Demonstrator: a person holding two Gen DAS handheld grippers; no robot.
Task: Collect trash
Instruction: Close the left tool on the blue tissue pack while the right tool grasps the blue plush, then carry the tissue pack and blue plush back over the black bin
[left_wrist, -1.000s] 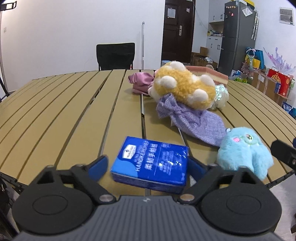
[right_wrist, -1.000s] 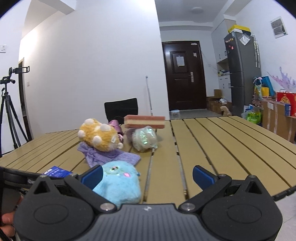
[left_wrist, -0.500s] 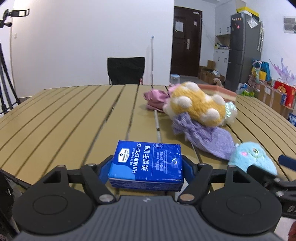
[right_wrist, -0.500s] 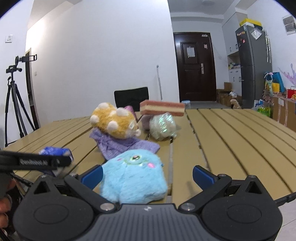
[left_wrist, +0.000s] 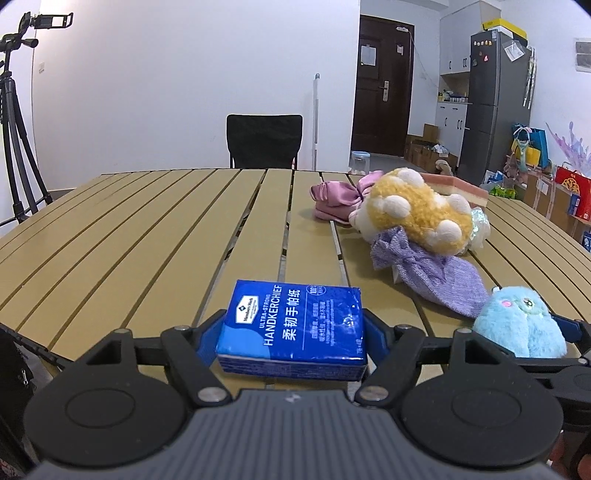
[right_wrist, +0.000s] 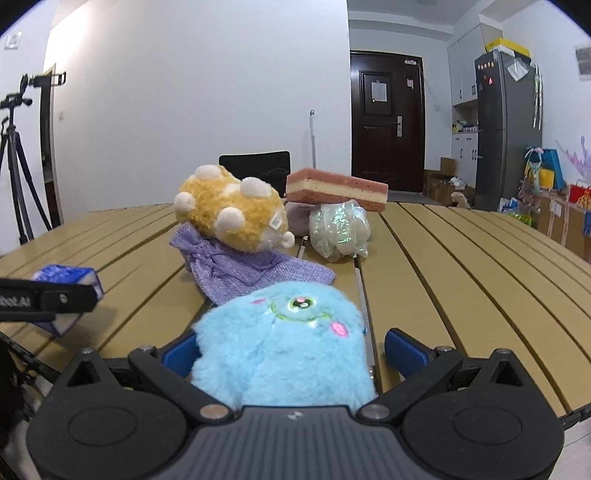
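The tissue pack (left_wrist: 293, 326) sits at the near edge of the table (left_wrist: 147, 236), pinched across its short sides by the left hand-held gripper (left_wrist: 293, 330). It looks light and soft — it should give under pressure, so the flat ends are the best hold. Just beside it the blue plush (right_wrist: 284, 339) lies between the spread jaws of the right hand-held gripper (right_wrist: 291, 347) — fluffy, easily squashed, not yet squeezed.
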